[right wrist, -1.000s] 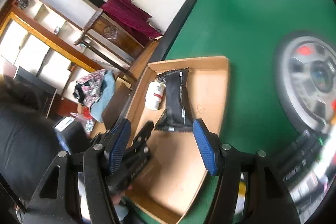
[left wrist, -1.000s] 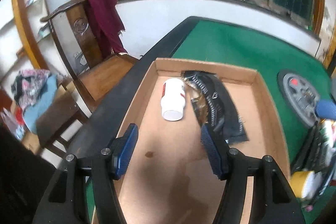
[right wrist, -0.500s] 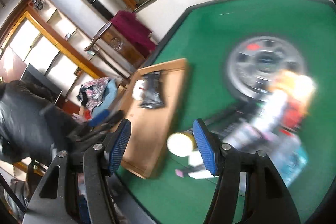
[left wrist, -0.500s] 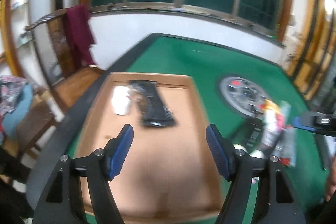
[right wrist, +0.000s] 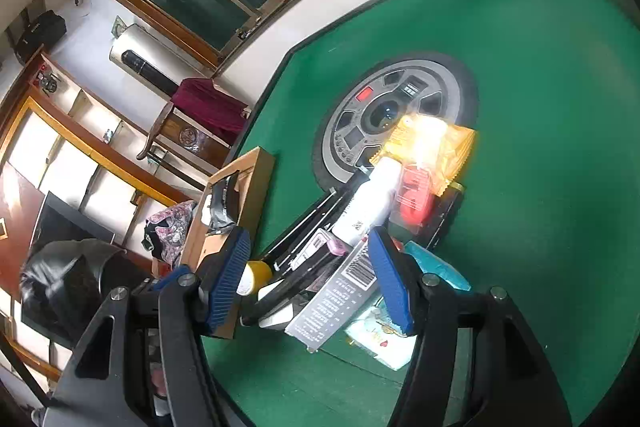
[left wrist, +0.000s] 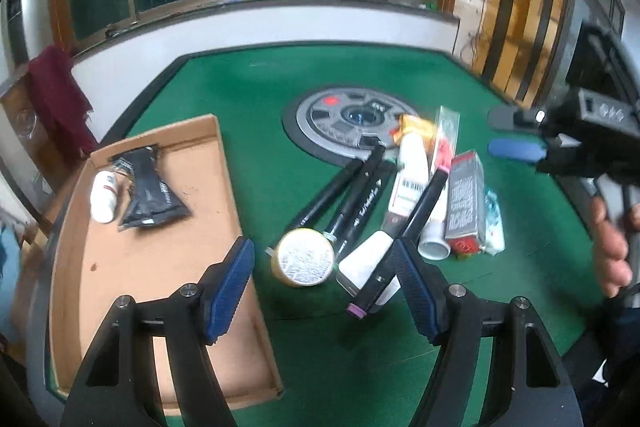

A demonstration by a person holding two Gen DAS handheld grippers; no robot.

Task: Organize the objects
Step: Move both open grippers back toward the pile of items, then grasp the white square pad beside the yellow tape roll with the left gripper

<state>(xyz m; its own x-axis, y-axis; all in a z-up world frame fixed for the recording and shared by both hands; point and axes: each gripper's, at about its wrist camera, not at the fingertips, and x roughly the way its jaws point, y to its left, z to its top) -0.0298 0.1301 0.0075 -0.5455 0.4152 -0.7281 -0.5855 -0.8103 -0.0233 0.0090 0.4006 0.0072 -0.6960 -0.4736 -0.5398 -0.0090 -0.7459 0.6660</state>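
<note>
Above the clutter (left wrist: 400, 195), both fingers (left wrist: 236, 283) apart, empty

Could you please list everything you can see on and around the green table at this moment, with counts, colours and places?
cardboard tray: one, brown, left part of the table.
white bottle: one, white, lying in the tray.
black pouch: one, black, in the tray beside the bottle.
yellow jar: one, foil-topped, on the felt between the left jaws.
black markers: about four, in the pile.
white tube: one, in the pile.
grey box: one, right side of the pile.
round panel: one, grey, table centre.
left gripper: open, empty.
right gripper: open, empty.
</note>
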